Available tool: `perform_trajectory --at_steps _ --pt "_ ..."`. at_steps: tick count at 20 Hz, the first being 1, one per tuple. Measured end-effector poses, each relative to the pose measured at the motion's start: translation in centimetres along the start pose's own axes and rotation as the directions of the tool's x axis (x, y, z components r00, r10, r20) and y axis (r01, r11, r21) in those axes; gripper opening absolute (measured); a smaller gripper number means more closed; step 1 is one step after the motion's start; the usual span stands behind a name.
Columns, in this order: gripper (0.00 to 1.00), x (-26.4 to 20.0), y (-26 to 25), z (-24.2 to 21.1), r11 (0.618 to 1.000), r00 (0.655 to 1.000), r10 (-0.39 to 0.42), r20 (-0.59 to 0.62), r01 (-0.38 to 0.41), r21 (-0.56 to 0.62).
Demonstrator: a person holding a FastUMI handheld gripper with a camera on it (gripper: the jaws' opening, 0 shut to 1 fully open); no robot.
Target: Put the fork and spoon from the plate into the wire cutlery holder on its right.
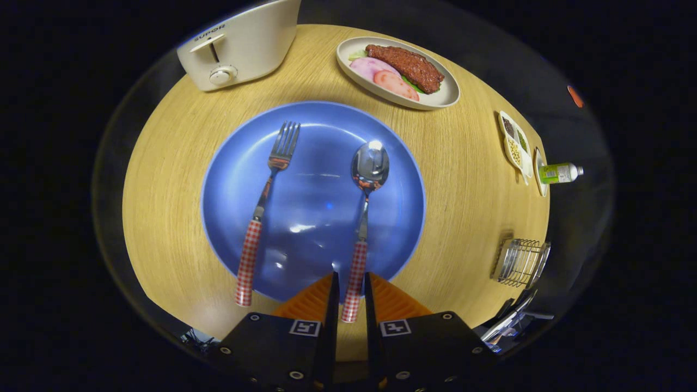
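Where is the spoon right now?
The spoon lies on the blue plate, right of the fork. Its checked handle end sits between the gripper fingers, which flank it closely.

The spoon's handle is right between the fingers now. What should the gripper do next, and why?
Probably close the fingers on the spoon. Its checked handle already lies between them, with a small gap showing on each side, so it does not look gripped yet. Once held, it can be lifted off the blue plate and carried to the wire cutlery holder on the right. The fork can wait.
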State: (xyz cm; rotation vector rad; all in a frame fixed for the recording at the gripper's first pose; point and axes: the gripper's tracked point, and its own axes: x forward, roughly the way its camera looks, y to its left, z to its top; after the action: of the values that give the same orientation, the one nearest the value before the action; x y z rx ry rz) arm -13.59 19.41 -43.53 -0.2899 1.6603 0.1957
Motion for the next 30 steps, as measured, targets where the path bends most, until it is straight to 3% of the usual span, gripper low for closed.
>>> perform_trajectory --at_steps 6,7,9,14,21,26,30 --pt "0.23 0.4 -0.7 -1.5 0.999 0.996 -0.008 -0.088 0.012 0.046" --pt "0.16 0.9 -0.8 -1.8 0.998 0.995 -0.009 -0.097 0.014 0.055" --pt "0.11 0.4 -0.8 -1.6 0.998 0.995 0.009 -0.097 -0.002 0.068" --pt "0.08 -2.6 -2.8 -0.2 0.991 0.999 0.025 0.038 -0.03 0.128" --pt "0.08 -7.3 -13.7 -4.0 0.989 0.995 -0.055 0.081 0.043 0.144" --pt "0.08 -8.9 -22.9 -8.2 0.975 0.993 -0.116 0.036 0.107 0.195" --pt "0.08 -8.5 -27.9 -11.6 0.973 0.994 -0.103 -0.037 0.108 0.203"
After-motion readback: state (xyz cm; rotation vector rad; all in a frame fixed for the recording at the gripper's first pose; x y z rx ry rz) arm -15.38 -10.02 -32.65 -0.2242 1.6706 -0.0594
